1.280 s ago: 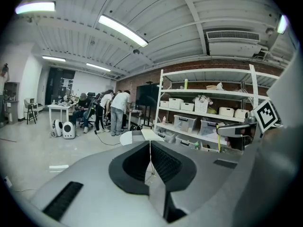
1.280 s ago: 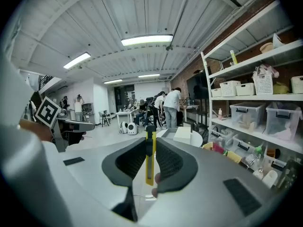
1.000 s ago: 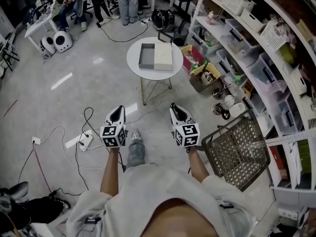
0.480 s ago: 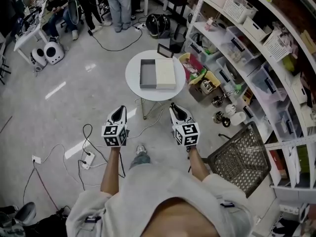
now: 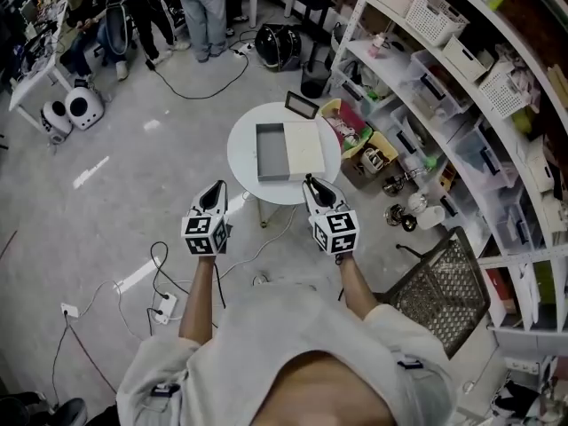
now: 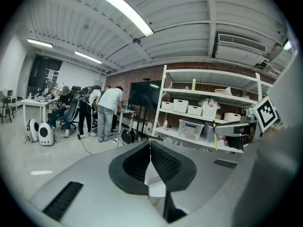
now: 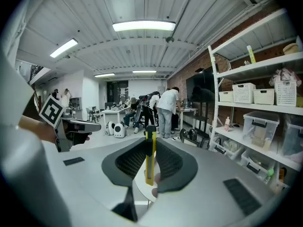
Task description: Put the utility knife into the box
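A yellow utility knife (image 7: 150, 161) stands upright between the jaws of my right gripper (image 7: 150, 144), which is shut on it. In the head view that right gripper (image 5: 311, 185) hangs over the near edge of a round white table (image 5: 244, 145). On the table lies an open grey box (image 5: 271, 152) with a cream lid (image 5: 304, 148) beside it. My left gripper (image 5: 217, 192) is level with the right one, left of the table above the floor. Its jaws (image 6: 150, 151) meet with nothing held.
Tall shelving (image 5: 461, 105) with bins runs along the right. A wire basket (image 5: 437, 287) lies on the floor at right, and open cartons (image 5: 355, 140) sit beyond the table. Cables and a power strip (image 5: 167, 304) trail at left. People (image 5: 200, 7) stand far back.
The table with the box has come much closer, from well ahead to just under the right gripper's tips. Both grippers keep the same pose, and the knife stays held.
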